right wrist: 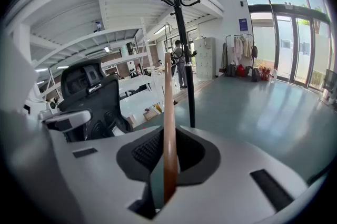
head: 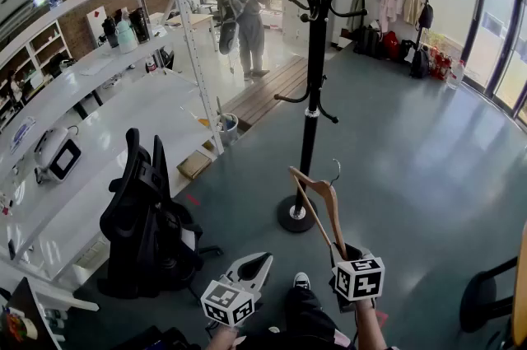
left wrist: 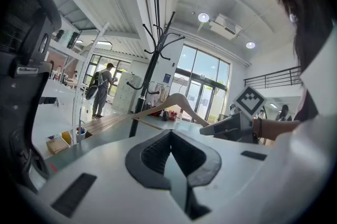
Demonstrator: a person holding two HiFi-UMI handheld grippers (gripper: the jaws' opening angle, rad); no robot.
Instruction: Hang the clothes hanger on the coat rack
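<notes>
at lower centre of the head view, right gripper [head: 347, 252] clamps the wooden hanger [head: 333, 212] — left gripper [head: 262, 262] closed, empty — beside the coat rack [head: 315, 52].

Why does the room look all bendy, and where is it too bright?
Head view: the wide lens bows the white shelves, and daylight glares off the grey floor. Right gripper view: the corners go dark and round, and the windows look washed out behind the wooden hanger. Left gripper view: the ceiling lamps flare white and the edges are dark.
</notes>
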